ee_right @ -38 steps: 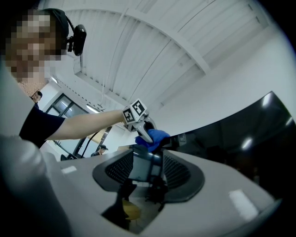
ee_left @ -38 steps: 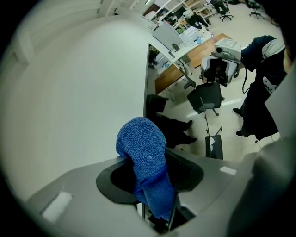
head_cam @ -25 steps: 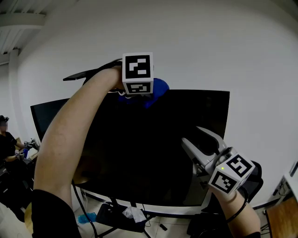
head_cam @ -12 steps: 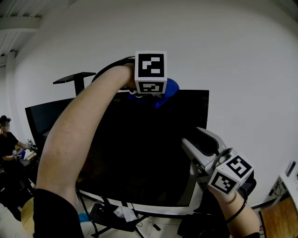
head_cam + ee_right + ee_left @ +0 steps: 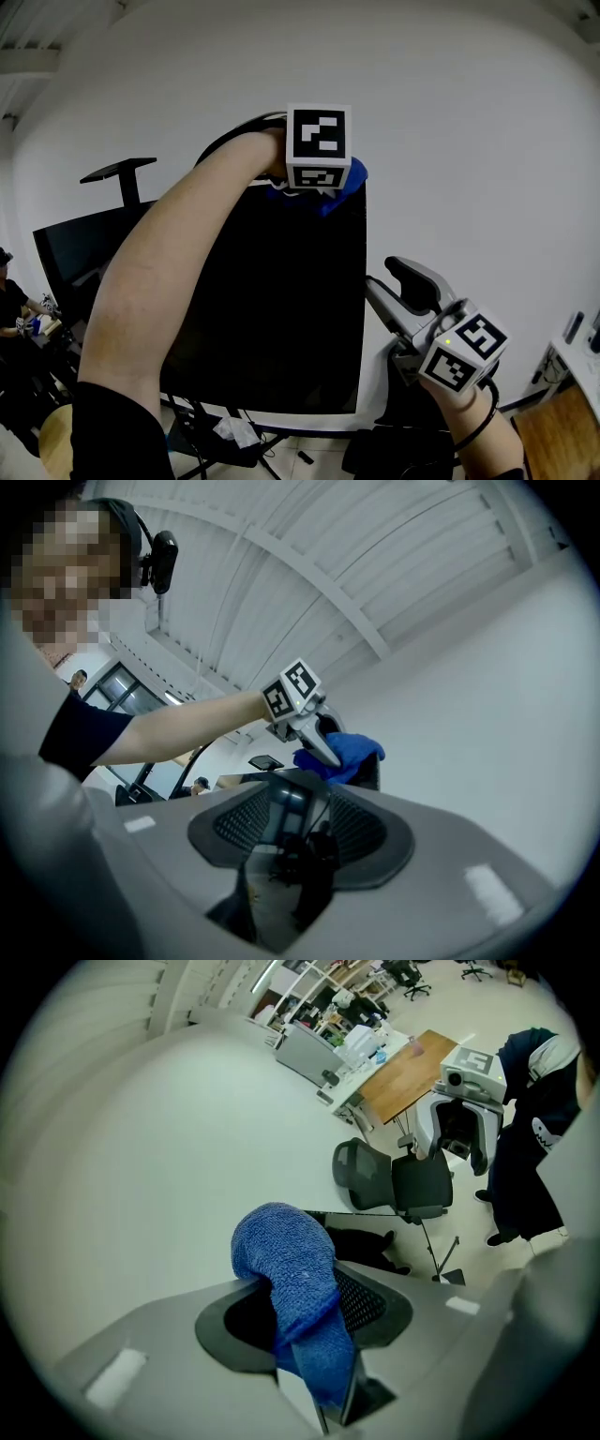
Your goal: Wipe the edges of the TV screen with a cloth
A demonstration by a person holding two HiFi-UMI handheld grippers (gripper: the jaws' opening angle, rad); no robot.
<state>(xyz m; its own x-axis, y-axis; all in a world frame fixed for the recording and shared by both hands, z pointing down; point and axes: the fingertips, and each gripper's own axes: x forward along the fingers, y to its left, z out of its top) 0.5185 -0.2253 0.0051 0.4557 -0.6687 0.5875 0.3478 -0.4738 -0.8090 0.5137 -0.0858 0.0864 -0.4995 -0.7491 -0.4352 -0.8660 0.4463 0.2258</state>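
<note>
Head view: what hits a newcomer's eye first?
A blue terry cloth, pinched in the left claw, sits at the top right corner of the big black TV screen. A bare forearm crosses the screen to it; the open right claw hangs by the right edge.

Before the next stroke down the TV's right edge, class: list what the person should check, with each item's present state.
1. The blue terry cloth is clamped in the left tool: ok.
2. Cloth sits at the top right corner of the black flat TV screen: ok.
3. Cloth presses on the edge: cannot tell.
4. Right edge below the cloth is free: probably not ok; the right tool sits beside it.
5. Right tool's jaws stand apart: ok; whether they touch the screen, cannot tell.
</note>
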